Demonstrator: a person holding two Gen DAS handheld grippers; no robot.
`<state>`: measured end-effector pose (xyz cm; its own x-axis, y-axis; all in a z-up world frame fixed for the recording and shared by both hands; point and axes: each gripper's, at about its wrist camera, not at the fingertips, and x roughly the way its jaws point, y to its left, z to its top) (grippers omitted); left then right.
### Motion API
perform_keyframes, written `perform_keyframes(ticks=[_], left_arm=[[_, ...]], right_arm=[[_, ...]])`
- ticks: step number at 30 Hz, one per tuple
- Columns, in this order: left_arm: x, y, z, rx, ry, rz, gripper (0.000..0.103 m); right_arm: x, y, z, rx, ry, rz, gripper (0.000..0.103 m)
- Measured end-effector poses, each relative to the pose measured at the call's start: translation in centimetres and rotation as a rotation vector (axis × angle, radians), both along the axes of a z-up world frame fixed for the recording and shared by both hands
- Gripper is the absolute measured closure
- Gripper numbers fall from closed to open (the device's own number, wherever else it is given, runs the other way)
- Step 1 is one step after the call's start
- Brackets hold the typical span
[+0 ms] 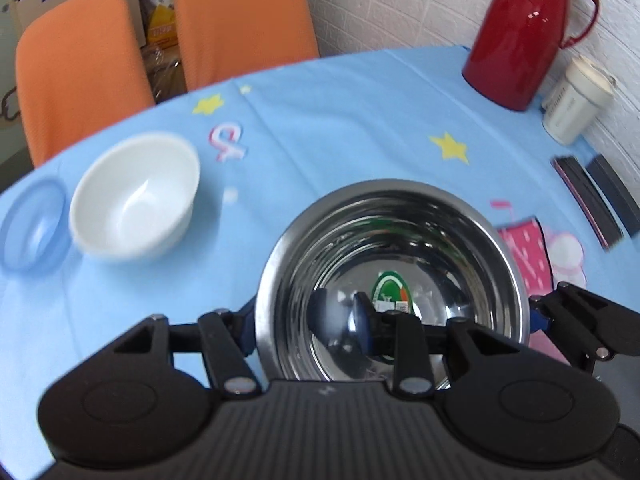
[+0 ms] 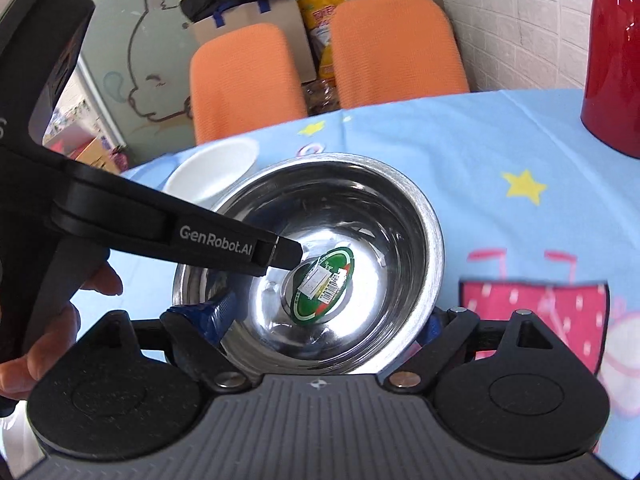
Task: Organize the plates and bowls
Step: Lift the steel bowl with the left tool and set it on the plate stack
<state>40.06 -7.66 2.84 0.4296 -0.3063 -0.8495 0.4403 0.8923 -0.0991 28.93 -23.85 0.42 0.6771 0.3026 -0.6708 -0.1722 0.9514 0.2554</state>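
The steel bowl is the landmark: it is upright over the blue tablecloth with a green oval sticker on its inside bottom. The left gripper has 1 blue pad outside the bowl's left rim and the other inside the bowl, so its fingers are closed down on the near-left wall. The right gripper has fingers spread about as wide as the bowl, 1 blue pad against the outside of the left wall and the other at the right wall; whether they press the bowl cannot be told. In the right wrist view the left gripper's black body reaches across the bowl from the left, held by a hand. Left of the bowl and beyond it stands a white bowl, with a clear blue bowl just beside it, farther left. Right of the steel bowl and well beyond stand a red thermos and a cream canister. 2 orange chairs stand past the table.
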Motion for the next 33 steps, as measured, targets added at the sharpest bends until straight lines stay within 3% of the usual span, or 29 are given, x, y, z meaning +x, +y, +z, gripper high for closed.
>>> perform_keyframes(ticks=[8,16,18,20,22,25,33], left_arm=[[-8.2,3.1,-1.5,-0.006,0.029,0.016,0.07],[-10.2,4.3,-3.1,-0.015,0.055,0.029,0.069],[-10.4,4.3,-3.2,-0.014,0.04,0.022,0.062],[-10.3,4.3,-3.4,-0.036,0.044,0.018,0.043],[-10.3,4.8,-3.0,-0.059,0.028,0.039,0.033],[-10.5,6.1,-1.5,-0.077,-0.038,0.07,0.028],[-10.2,12.1,2.0,-0.076,-0.143,0.178,0.028]], right_arm=[[-7.2,2.4,-0.5,-0.004,0.005,0.023,0.025],[-9.0,3.8,-1.9,-0.004,0.045,0.054,0.025],[-9.3,3.9,-2.4,0.01,0.066,0.064,0.025],[-9.6,3.8,-2.7,0.026,0.065,0.071,0.026],[-9.9,3.3,-2.6,0.052,0.068,0.066,0.026],[-10.8,1.8,-1.6,0.068,0.035,0.026,0.026],[-11.9,-1.9,0.5,-0.042,-0.068,-0.037,0.026]])
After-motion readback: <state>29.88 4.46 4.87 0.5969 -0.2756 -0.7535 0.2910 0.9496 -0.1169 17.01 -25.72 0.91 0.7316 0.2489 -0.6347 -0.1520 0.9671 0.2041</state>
